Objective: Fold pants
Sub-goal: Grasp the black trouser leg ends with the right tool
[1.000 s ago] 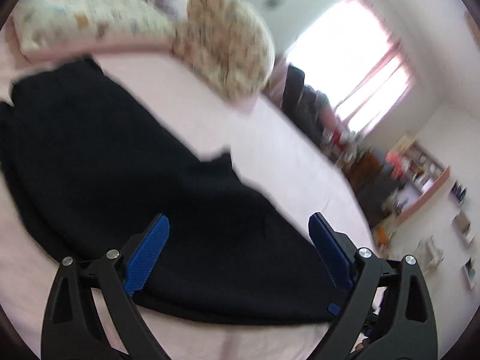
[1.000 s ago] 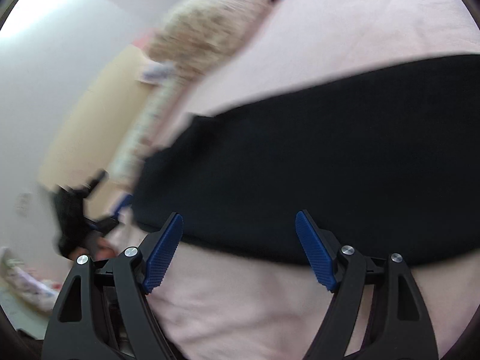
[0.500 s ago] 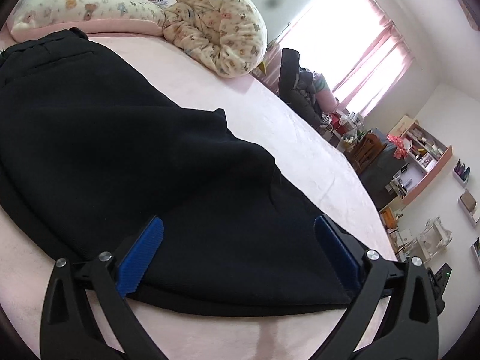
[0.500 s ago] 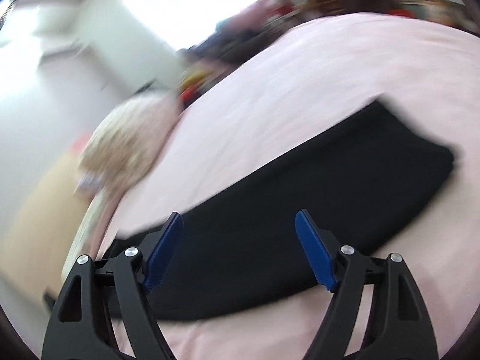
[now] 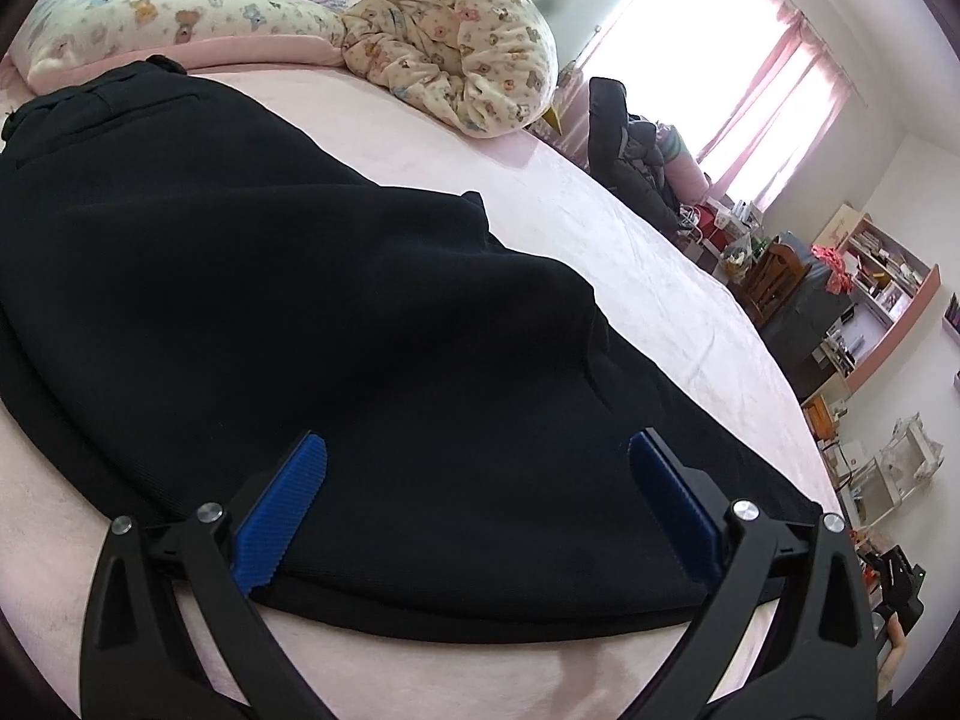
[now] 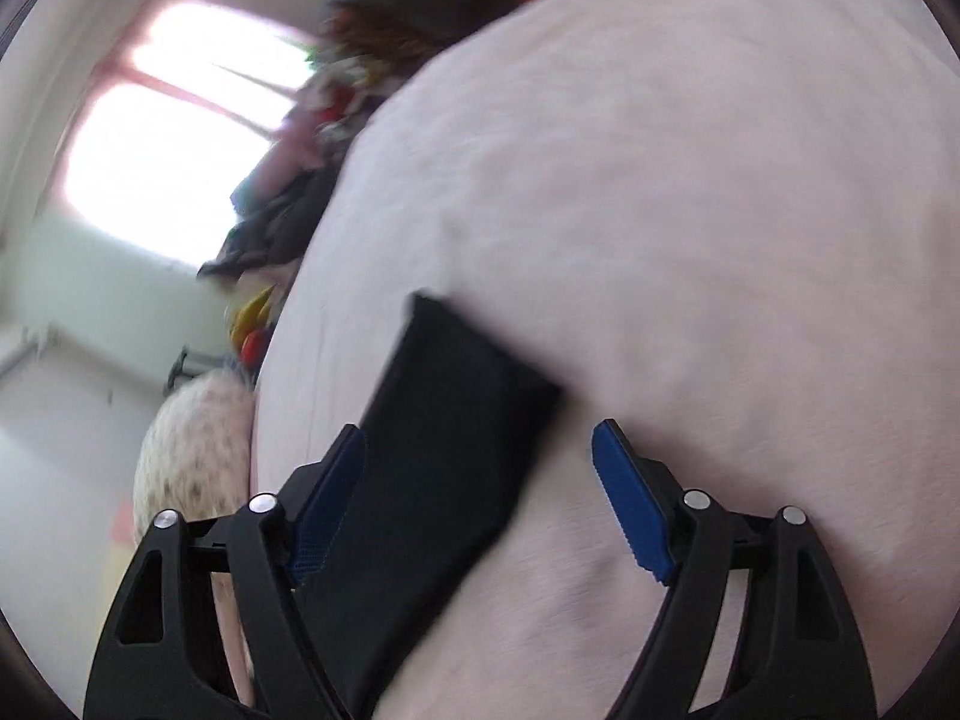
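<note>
Left wrist view: left gripper (image 5: 477, 495) stood wide, blue pads (image 5: 282, 516) apart over the black pants (image 5: 300, 300), nothing pinched between them. Pants lay spread on the pink bedsheet (image 5: 630, 252), waistband end up by the bear-print pillow (image 5: 156, 18), near edge just under the jaws. Bunched bear-print duvet (image 5: 456, 42) sat beyond the pants, apart from them. Window with pink curtains (image 5: 774, 90) and cluttered shelves (image 5: 870, 276) at the far side.

Right wrist view: blurred frame. Right gripper (image 6: 477, 495) had jaws closing a little yet with a clear gap, no cloth pressed. The leg end of the pants (image 6: 444, 438) ran between the pads; the left pad sat at the fabric's edge, the right pad was over bare pink sheet (image 6: 690, 210). Whether the left pad touched cloth couldn't be told. Window (image 6: 174, 138) was smeared.

Risks, as judgement: thick layered fabric, so a shallow pinch could catch only the top layer and the fold would drag apart. The right gripper was off-centre on the cuff, so closing there might miss it or grab one corner and skew the fold. A pad could also snag the sheet along with the pants.
</note>
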`<state>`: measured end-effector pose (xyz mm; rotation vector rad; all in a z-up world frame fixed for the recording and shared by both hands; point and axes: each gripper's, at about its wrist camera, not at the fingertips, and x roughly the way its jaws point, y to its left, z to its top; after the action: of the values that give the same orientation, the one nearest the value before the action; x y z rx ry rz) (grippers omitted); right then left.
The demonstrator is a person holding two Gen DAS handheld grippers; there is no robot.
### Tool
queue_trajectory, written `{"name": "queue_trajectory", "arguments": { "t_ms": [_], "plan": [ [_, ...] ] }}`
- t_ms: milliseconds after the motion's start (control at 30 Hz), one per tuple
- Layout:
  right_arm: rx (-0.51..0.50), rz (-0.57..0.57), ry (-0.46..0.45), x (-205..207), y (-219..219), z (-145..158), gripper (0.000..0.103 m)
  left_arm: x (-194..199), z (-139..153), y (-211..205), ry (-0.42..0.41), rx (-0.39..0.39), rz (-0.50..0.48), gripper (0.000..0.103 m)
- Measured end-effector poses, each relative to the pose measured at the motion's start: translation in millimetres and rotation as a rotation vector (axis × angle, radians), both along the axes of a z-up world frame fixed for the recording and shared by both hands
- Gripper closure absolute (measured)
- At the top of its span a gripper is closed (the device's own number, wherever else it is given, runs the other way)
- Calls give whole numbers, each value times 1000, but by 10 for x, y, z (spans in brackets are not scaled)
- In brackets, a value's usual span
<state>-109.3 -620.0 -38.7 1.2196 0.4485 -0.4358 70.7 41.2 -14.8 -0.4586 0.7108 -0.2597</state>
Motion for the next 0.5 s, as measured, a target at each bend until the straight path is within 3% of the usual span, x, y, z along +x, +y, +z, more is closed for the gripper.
{"name": "queue_trajectory", "arguments": {
  "t_ms": [167, 267, 333, 400, 500],
  "plan": [
    [-35, 9, 64, 92, 36, 21, 29, 6, -10, -24, 0, 19, 0, 2],
    [-32, 18, 49, 166, 111, 20, 30, 8, -12, -26, -2, 26, -2, 2],
    [-15, 52, 6, 205, 122, -16, 36, 6, -14, -28, -1, 30, -4, 2],
    [-28, 50, 57, 299, 108, -56, 45, 5, -14, -30, -1, 31, -4, 2],
    [-47, 54, 82, 397, 124, -47, 45, 7, -14, -38, -1, 36, -4, 2]
  ]
}}
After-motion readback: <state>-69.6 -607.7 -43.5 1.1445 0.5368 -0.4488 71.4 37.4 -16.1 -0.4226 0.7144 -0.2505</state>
